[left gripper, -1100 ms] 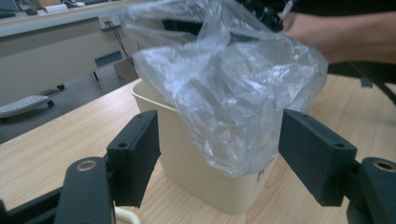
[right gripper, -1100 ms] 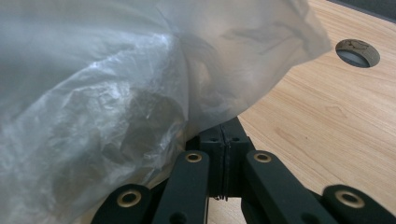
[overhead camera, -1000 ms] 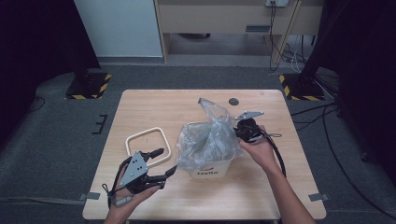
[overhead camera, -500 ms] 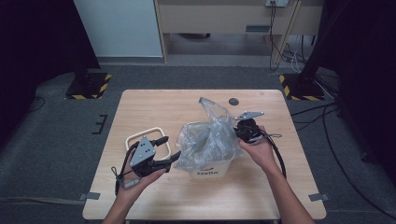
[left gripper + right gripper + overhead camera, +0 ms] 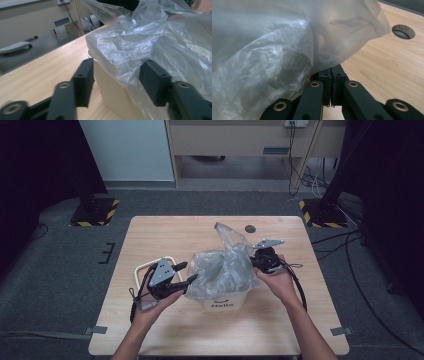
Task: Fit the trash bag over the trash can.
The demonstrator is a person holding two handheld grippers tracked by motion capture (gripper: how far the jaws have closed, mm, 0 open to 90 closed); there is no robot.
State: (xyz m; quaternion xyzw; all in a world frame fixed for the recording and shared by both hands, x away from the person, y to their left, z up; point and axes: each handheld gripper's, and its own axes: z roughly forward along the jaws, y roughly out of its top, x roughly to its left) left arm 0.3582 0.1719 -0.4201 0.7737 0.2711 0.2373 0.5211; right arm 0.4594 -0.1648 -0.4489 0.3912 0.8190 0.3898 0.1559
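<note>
Nearby, white frame (image 5: 150, 268) beside bin (image 5: 227, 301), table hole (image 5: 250, 228)

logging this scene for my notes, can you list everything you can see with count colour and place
plastic bag: 1, clear, crumpled over the bin at the table's middle
bin: 1, cream white with dark lettering, under the bag
wire frame: 1, white, on the table left of the bin, behind the left gripper
table: 1, light wood, with a round dark hole near its far edge
floor stands: 2, black with yellow-black stripes, beyond the far corners
left gripper: 1, black with grey plate, jaws have just been closing, astride the bag's left edge and bin rim, pads not pressing
right gripper: 1, black, shut on the bag's right side
forearms and hands: 2, coming in from the near edge
</note>
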